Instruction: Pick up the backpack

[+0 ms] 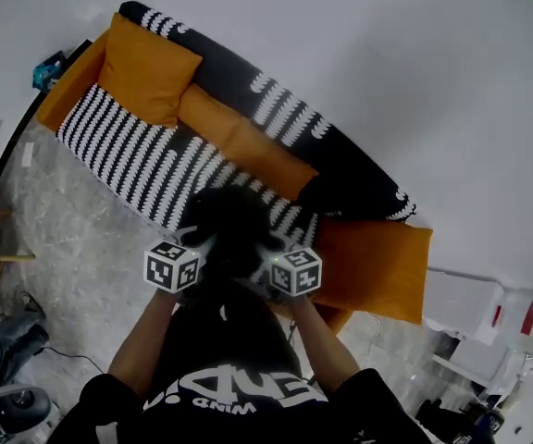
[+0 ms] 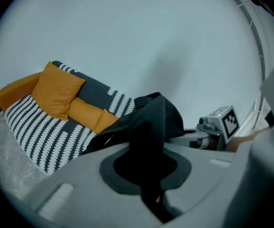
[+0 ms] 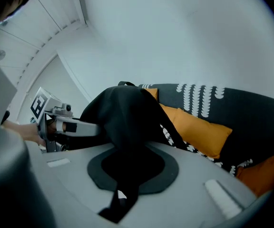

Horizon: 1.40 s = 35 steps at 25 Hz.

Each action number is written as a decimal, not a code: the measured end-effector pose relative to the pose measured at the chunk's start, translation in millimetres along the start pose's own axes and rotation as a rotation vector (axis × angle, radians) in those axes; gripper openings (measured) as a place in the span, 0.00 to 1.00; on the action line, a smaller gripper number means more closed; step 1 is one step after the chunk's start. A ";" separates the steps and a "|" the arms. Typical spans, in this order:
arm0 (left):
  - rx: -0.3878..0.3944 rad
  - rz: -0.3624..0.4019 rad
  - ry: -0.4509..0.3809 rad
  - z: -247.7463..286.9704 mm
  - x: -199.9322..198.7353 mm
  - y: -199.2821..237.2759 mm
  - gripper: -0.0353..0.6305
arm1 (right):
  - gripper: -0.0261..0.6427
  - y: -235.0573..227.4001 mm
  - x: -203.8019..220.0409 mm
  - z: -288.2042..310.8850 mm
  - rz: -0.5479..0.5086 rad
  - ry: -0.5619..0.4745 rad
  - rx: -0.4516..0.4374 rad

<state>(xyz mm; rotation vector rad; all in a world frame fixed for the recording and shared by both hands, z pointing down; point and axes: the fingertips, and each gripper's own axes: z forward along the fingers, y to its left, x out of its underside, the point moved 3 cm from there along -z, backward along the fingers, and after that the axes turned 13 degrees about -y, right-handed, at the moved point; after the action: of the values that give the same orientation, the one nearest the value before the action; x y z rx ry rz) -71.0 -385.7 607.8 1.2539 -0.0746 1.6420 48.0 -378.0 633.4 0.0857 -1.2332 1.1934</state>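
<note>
Two claws, left claw (image 2: 149, 177) and right claw (image 3: 126, 175), each clamped closed on the black backpack (image 1: 234, 222) over the striped sofa (image 1: 123, 155)

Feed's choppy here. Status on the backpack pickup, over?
Jaws of left gripper and right gripper shut on black backpack. It hangs between them, by the striped sofa. Nothing in the way.
</note>
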 end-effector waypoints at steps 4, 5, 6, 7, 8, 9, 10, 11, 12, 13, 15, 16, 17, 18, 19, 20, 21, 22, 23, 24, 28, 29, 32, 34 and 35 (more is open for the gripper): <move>-0.001 0.008 -0.055 -33.1 -22.9 -32.3 0.11 | 0.08 32.2 -31.1 -29.6 -0.039 -0.046 -0.043; 0.002 0.015 -0.071 -41.4 -28.4 -42.4 0.11 | 0.08 40.4 -38.5 -39.1 -0.061 -0.055 -0.054; 0.006 0.025 -0.089 -49.2 -34.1 -52.9 0.11 | 0.07 48.0 -45.4 -49.1 -0.083 -0.068 -0.065; 0.010 0.038 -0.107 -56.7 -39.5 -63.7 0.11 | 0.07 55.0 -51.7 -59.4 -0.101 -0.082 -0.073; 0.015 0.051 -0.126 -63.9 -44.4 -74.4 0.11 | 0.07 61.6 -57.1 -69.7 -0.110 -0.099 -0.078; 0.020 0.063 -0.142 -70.8 -48.8 -84.7 0.11 | 0.07 67.8 -61.8 -79.6 -0.110 -0.115 -0.081; 0.025 0.072 -0.158 -77.5 -52.8 -94.3 0.11 | 0.07 73.9 -66.0 -88.5 -0.102 -0.131 -0.085; 0.028 0.077 -0.171 -84.1 -56.3 -103.0 0.11 | 0.07 79.8 -69.6 -96.6 -0.092 -0.145 -0.089; 0.030 0.080 -0.185 -90.6 -59.3 -110.7 0.11 | 0.07 85.6 -72.8 -103.7 -0.086 -0.159 -0.095; 0.031 0.082 -0.199 -96.7 -61.9 -117.3 0.11 | 0.07 91.1 -75.7 -109.7 -0.085 -0.170 -0.103; 0.027 0.080 -0.226 -106.5 -66.4 -127.1 0.11 | 0.07 99.9 -81.0 -118.7 -0.094 -0.186 -0.119; 0.023 0.076 -0.238 -110.0 -67.8 -130.9 0.11 | 0.07 102.9 -83.0 -122.2 -0.100 -0.190 -0.127; 0.017 0.070 -0.246 -112.9 -68.4 -134.0 0.11 | 0.07 105.1 -84.3 -125.1 -0.103 -0.192 -0.136; 0.010 0.064 -0.254 -115.1 -68.5 -136.2 0.11 | 0.07 106.6 -84.9 -127.1 -0.104 -0.193 -0.148; 0.003 0.059 -0.260 -116.6 -68.5 -137.4 0.11 | 0.07 107.3 -85.5 -128.3 -0.104 -0.194 -0.161; -0.004 0.055 -0.266 -117.2 -68.6 -138.3 0.11 | 0.07 107.3 -86.2 -128.8 -0.104 -0.195 -0.175; -0.011 0.052 -0.272 -117.2 -68.2 -139.4 0.11 | 0.07 106.7 -86.7 -129.3 -0.104 -0.196 -0.189; -0.018 0.048 -0.277 -117.3 -66.7 -141.2 0.11 | 0.07 106.0 -86.3 -130.6 -0.101 -0.197 -0.203; -0.024 0.043 -0.280 -118.3 -64.1 -144.0 0.11 | 0.07 105.6 -84.6 -132.6 -0.095 -0.195 -0.216; -0.030 0.038 -0.284 -120.4 -61.2 -147.2 0.11 | 0.07 105.9 -82.4 -135.0 -0.087 -0.192 -0.229; -0.051 0.026 -0.295 -130.9 -52.8 -157.1 0.11 | 0.07 110.9 -76.1 -141.5 -0.071 -0.178 -0.267; -0.054 0.025 -0.294 -132.5 -50.6 -159.3 0.11 | 0.07 111.8 -74.0 -143.6 -0.069 -0.177 -0.270; -0.052 0.029 -0.286 -137.1 -44.3 -165.9 0.11 | 0.07 115.0 -68.1 -151.7 -0.054 -0.185 -0.281; -0.047 0.032 -0.280 -144.0 -39.0 -168.7 0.11 | 0.07 121.8 -63.0 -156.6 -0.048 -0.194 -0.288; -0.045 0.033 -0.278 -148.6 -35.3 -170.1 0.11 | 0.07 126.3 -59.7 -159.2 -0.050 -0.197 -0.290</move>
<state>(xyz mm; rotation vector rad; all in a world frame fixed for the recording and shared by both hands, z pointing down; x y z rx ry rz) -50.0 -243.0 430.5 1.4456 -0.3031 1.4756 71.3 -261.6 458.0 0.0189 -1.5575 0.9689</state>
